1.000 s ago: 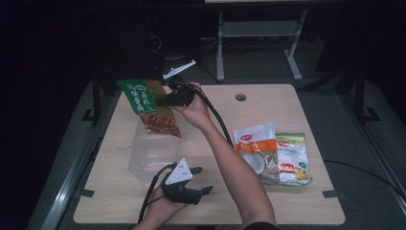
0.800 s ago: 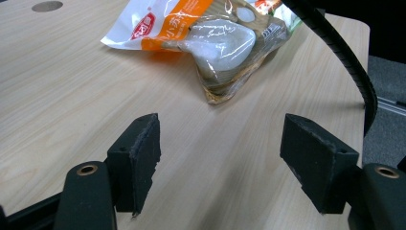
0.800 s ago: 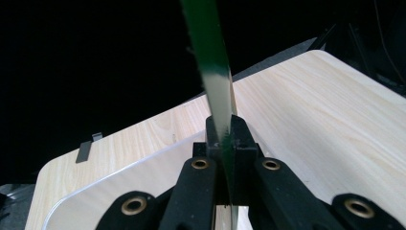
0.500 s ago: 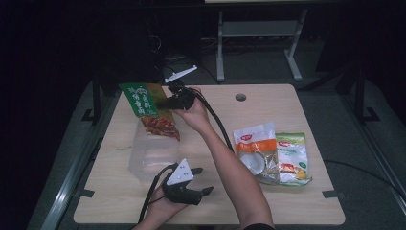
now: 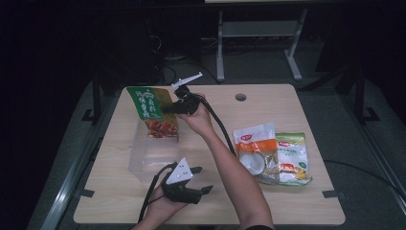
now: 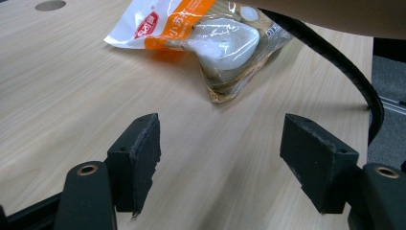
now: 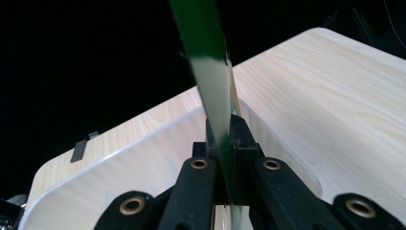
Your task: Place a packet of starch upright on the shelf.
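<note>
My right gripper point(image 5: 168, 109) is shut on the edge of a green snack bag point(image 5: 147, 106) with red food pictured at its bottom. The bag hangs upright over a clear plastic container point(image 5: 149, 158) at the table's left. In the right gripper view the jaws point(image 7: 222, 143) pinch the green bag point(image 7: 203, 43) edge-on, with the container's rim point(image 7: 119, 152) below. My left gripper point(image 5: 203, 179) rests near the front edge, open and holding nothing. In the left gripper view its pads point(image 6: 143, 148) stand wide apart over bare wood, facing an orange and white bag point(image 6: 201, 28).
An orange and white snack bag point(image 5: 253, 147) and a green and yellow one point(image 5: 293, 158) lie side by side on the right of the wooden table point(image 5: 287, 105). A cable hole point(image 5: 241, 97) sits at the back. The right forearm and its cable cross the middle.
The right gripper has shifted slightly down and right with the green bag, bringing it lower over the container. The left gripper has barely moved.
</note>
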### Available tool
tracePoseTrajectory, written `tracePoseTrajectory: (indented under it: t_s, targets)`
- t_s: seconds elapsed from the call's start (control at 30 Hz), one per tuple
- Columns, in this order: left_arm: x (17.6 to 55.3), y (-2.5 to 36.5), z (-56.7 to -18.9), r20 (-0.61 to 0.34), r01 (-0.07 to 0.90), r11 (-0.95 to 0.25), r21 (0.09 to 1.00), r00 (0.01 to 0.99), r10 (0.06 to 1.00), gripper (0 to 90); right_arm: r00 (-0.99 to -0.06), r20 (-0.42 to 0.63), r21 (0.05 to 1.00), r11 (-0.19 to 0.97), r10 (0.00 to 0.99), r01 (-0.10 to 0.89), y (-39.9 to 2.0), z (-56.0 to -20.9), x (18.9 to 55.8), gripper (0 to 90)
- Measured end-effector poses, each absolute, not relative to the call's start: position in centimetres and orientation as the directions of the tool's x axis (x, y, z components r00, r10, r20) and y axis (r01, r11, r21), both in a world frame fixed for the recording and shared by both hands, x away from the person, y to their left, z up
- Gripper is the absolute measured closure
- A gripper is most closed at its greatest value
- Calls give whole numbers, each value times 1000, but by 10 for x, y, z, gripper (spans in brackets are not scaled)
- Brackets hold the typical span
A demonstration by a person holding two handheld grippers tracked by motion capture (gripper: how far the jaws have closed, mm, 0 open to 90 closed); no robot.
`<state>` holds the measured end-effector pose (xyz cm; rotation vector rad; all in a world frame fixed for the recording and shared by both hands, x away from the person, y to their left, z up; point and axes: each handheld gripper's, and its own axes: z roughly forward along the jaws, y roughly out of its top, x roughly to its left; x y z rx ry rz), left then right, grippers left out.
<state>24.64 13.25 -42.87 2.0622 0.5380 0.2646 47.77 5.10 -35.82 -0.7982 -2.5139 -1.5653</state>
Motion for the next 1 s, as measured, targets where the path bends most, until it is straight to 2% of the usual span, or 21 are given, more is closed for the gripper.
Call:
tracePoseTrajectory:
  t_s: [0.13, 0.23, 0.33, 0.43, 0.6, 1.0]
  targets:
    - [247, 132, -429, -27, 269, -450, 852, 879, 476, 300, -855, 324, 815, 340, 405, 470, 47, -358, 479, 873]
    - [247, 132, -429, -25, 268, -450, 852, 879, 476, 300, -856, 303, 808, 362, 420, 464, 48, -356, 478, 765]
    - [247, 132, -430, -26, 270, -450, 851, 879, 476, 299, -855, 302, 801, 375, 422, 468, 43, -354, 478, 718]
    - [248, 132, -430, -25, 268, -449, 853, 878, 478, 299, -847, 301, 793, 378, 438, 477, 36, -350, 477, 625]
    - [249, 133, -430, -24, 270, -450, 851, 877, 480, 298, -845, 294, 789, 386, 446, 478, 20, -348, 474, 546]
    - [251, 131, -432, -30, 280, -451, 847, 873, 487, 292, -834, 295, 785, 379, 466, 490, -28, -339, 454, 502]
